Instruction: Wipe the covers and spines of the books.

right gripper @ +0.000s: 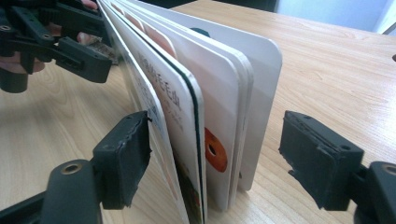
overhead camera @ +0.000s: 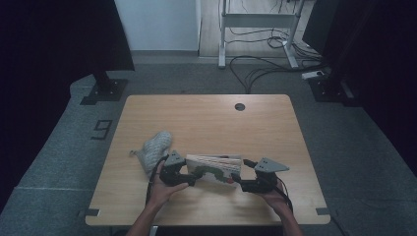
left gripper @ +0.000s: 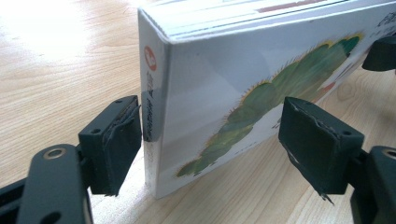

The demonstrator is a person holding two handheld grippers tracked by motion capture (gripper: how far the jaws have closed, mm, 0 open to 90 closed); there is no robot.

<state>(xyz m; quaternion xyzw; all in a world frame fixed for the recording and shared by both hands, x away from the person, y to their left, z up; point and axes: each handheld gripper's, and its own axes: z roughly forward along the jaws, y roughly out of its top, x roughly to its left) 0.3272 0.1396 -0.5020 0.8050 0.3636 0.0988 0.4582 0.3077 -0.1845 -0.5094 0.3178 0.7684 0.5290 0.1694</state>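
Tongs, left (left gripper: 210, 144) and right (right gripper: 215, 158), gape around upright book (overhead camera: 214, 168).

board book (right gripper: 205, 107) upright, between parted fingers (right gripper: 123, 156)

A wooden table (overhead camera: 206, 118) has open surface across its far half and right side, where a gripper could move freely. Near the front edge, a board book (overhead camera: 214, 168) stands on edge, running left to right and blocking the middle. The left gripper (overhead camera: 189, 175) sits at the book's spine end, jaws spread with the corner between them; one jaw is just beside the spine, the other stands off from the cover. The right gripper (overhead camera: 244, 173) sits at the page end, jaws spread around the fanned pages. A grey knitted item (overhead camera: 153, 149) lies behind the left gripper, narrowing room there.
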